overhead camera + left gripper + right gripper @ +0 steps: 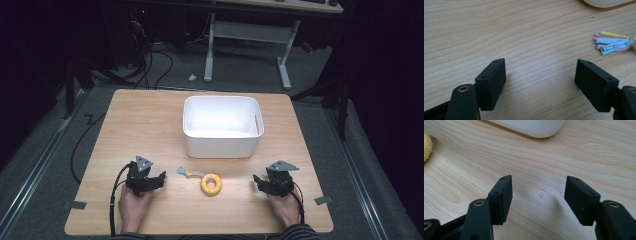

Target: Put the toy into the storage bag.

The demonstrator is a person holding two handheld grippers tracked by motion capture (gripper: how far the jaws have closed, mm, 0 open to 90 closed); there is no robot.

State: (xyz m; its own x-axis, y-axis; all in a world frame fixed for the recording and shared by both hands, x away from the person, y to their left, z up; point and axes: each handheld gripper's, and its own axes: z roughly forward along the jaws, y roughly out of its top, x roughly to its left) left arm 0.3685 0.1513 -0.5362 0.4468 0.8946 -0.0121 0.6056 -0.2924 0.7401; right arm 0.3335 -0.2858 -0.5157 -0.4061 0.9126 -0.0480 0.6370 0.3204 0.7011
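Dark floor and cables surround the pale wooden tabletop (150, 120), whose near half lies mostly bare, with free wood to either side. Behind the middle stands a white tub (222, 145). Between the two hands, somewhat nearer the left tongs (156, 181) than the right tongs (258, 183), lies a yellow ring toy (211, 184), apart from both. It is a small doughnut shape with a tuft of pastel strips (611, 43) pointing toward the left tongs. Left tongs stand wide with nothing between them; right tongs stand partly open over bare wood.
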